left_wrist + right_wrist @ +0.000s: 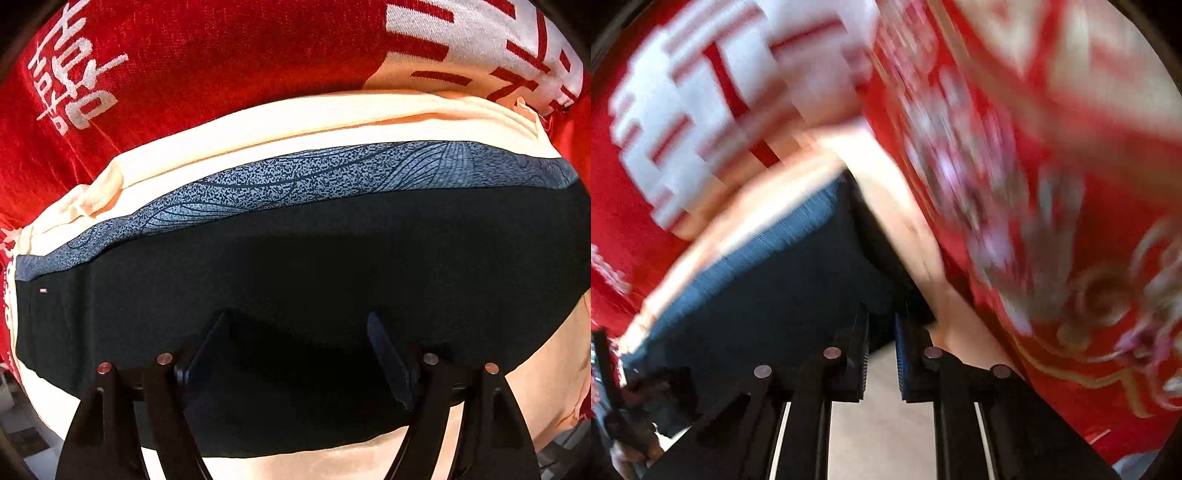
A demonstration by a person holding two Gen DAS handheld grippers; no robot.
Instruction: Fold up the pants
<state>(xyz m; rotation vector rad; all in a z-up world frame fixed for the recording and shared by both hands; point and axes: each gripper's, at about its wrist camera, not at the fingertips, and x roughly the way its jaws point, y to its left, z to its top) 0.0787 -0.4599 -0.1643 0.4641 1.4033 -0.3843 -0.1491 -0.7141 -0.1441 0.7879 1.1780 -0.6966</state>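
Note:
The pants (314, 258) are black with a speckled blue-grey band (332, 173) along the far edge. They lie folded on a pale peach cloth (295, 122). My left gripper (299, 325) is open, its fingers spread wide just above the black fabric near its front edge. In the blurred right wrist view the pants (768, 295) show at lower left. My right gripper (881, 325) has its fingers a narrow gap apart at the pants' right corner; nothing shows between them.
A red cloth with white characters (166, 66) covers the surface beyond the peach cloth. In the right wrist view the red patterned cloth (1052, 221) fills the right side. The other gripper's dark frame (624, 406) shows at lower left.

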